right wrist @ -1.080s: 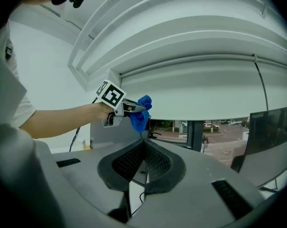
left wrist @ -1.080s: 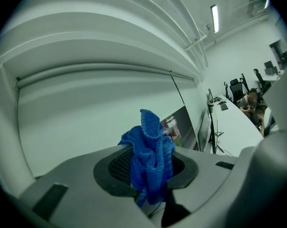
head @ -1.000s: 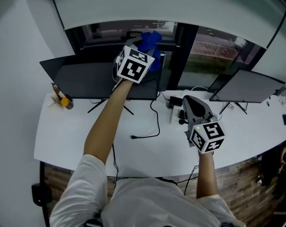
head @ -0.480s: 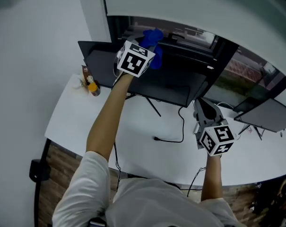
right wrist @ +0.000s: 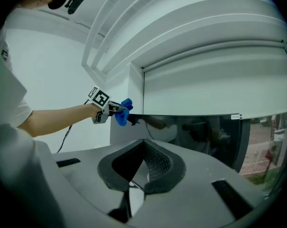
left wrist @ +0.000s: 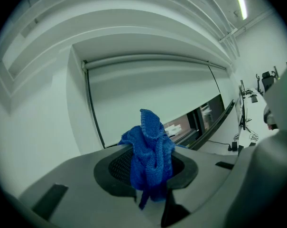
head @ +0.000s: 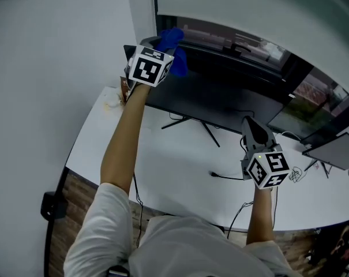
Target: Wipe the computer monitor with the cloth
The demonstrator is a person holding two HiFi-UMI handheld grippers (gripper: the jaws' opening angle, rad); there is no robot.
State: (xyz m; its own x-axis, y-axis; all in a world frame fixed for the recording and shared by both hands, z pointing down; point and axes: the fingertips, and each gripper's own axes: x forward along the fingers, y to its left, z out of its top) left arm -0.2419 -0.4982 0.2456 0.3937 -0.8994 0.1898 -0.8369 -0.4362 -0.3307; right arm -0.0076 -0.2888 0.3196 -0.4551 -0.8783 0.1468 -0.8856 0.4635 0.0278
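Observation:
The black computer monitor (head: pixel 220 94) stands on the white desk (head: pixel 162 172). My left gripper (head: pixel 165 51) is raised at the monitor's top left corner, shut on a bunched blue cloth (head: pixel 172 39). In the left gripper view the cloth (left wrist: pixel 149 137) stands up from between the closed jaws of the left gripper (left wrist: pixel 150 158). My right gripper (head: pixel 250 124) hovers low over the desk in front of the monitor's right part, shut and holding nothing. In the right gripper view the right gripper (right wrist: pixel 144 145) faces the screen (right wrist: pixel 200 132), with the cloth (right wrist: pixel 124 111) at the far left.
A second monitor (head: pixel 336 149) stands at the right end of the desk. Small items, one a bottle (head: pixel 123 88), sit by the left wall. A black cable (head: pixel 226 176) lies loose on the desk in front of the monitor stand (head: pixel 191 123). A window runs behind.
The left gripper has carried the cloth leftward along the monitor's top edge, from its right part to its left corner. The head view has swung left. The right gripper stays low.

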